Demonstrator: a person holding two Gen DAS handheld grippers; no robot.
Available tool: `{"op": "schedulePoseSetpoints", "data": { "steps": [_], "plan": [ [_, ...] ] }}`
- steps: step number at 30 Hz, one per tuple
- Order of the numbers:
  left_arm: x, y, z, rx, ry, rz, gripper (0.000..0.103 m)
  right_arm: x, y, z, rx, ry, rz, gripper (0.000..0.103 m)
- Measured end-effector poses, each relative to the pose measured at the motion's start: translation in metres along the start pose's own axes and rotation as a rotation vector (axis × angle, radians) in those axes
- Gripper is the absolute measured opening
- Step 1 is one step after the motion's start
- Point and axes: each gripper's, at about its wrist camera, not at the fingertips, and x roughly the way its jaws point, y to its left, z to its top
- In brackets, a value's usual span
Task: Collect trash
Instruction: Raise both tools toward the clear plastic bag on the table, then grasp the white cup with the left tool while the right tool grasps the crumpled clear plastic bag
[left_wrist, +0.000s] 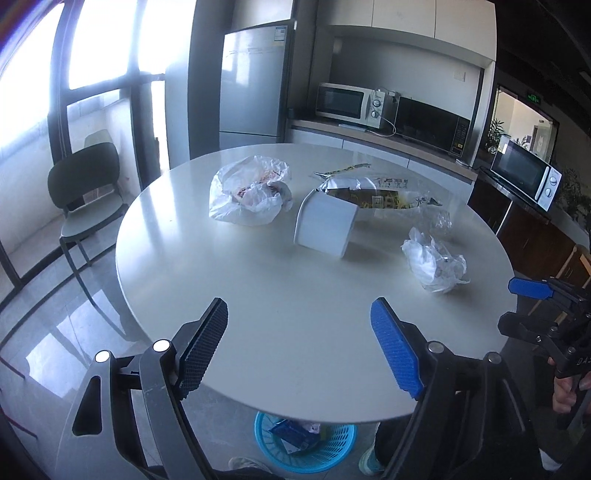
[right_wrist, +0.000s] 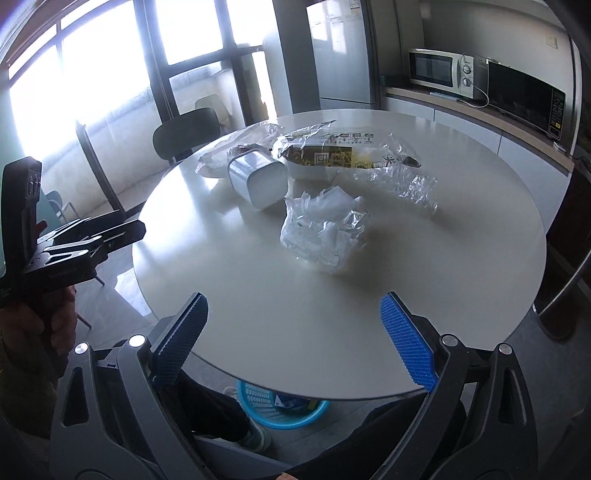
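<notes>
Your left gripper (left_wrist: 299, 347): jaws spread wide, nothing between them, above the near edge of the round table (left_wrist: 258, 295). Your right gripper (right_wrist: 295, 339): likewise wide and empty. Blue basket (left_wrist: 332, 448): on the floor under the table's near edge, a blue carton inside. Crumpled clear wrapper (right_wrist: 321, 232): nearest trash on the table. White tub (left_wrist: 325, 229): on its side, mid-table. Yellow-printed wrapper (left_wrist: 384, 197): just behind the tub. White plastic bag (left_wrist: 247, 192): far left.
</notes>
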Motion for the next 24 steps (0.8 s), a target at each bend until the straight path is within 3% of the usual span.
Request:
{"op": "schedulePoseSetpoints", "data": {
  "steps": [11, 19, 24],
  "plan": [
    [0.069, -0.007, 0.039, 0.101, 0.069, -0.072, 0.083, 0.045, -0.008, 0.031, -0.013, 0.022, -0.027, 0.088],
    [0.105, -0.015, 0.063, 0.208, 0.116, -0.154, 0.083, 0.066, -0.015, 0.042, -0.009, 0.068, -0.024, 0.076],
    [0.125, -0.015, 0.073, 0.219, 0.155, -0.206, 0.083, 0.074, -0.02, 0.044, -0.016, 0.099, -0.025, 0.06]
  ]
}}
